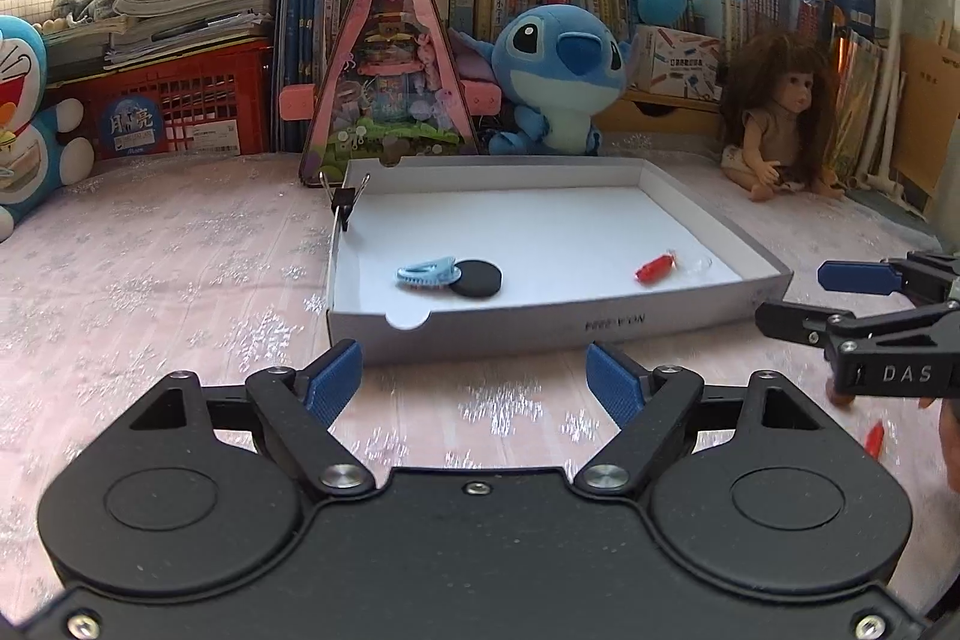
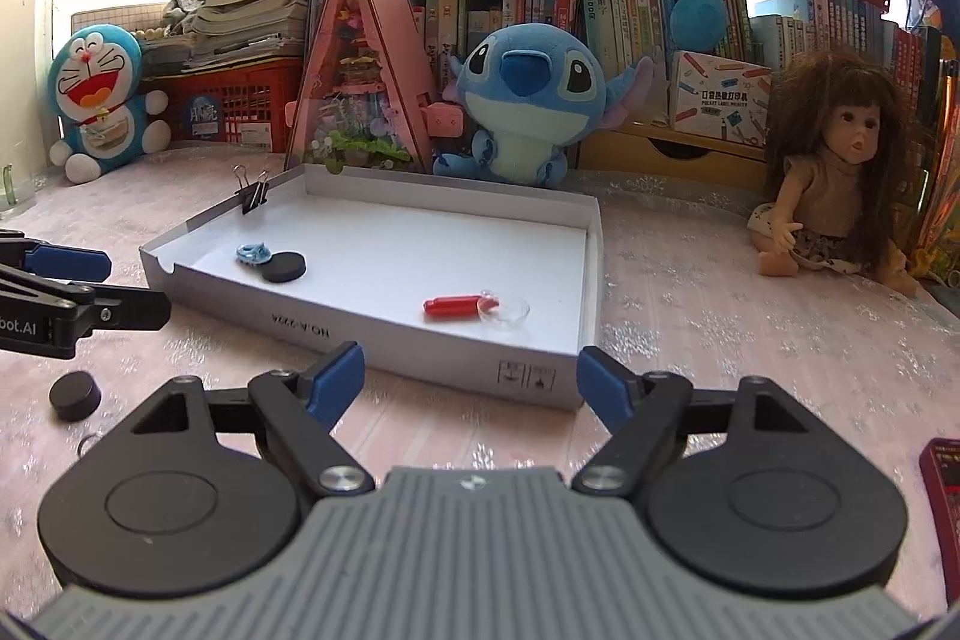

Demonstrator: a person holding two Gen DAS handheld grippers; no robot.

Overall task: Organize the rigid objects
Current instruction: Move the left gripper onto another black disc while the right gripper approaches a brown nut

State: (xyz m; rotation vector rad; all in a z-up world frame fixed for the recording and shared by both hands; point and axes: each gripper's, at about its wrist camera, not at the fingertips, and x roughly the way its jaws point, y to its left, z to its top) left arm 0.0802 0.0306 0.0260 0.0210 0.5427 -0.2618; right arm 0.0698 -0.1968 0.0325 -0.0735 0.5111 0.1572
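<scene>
A shallow white box (image 1: 558,322) is seen at frame centre on the pink-clothed counter (image 1: 150,280), with a light blue clip (image 1: 427,272) touching a black disc (image 1: 476,278) at its lower left, a red capped piece (image 1: 655,268) beside a clear dish (image 2: 507,311) at lower right, and a binder clip (image 1: 345,202) fixed on its left wall. Left tongs (image 1: 474,379) and right tongs (image 2: 471,379) are both spread wide, empty, low in frame before the box. A second black disc (image 2: 73,395) is noted on the counter at lower left of the right wrist view.
</scene>
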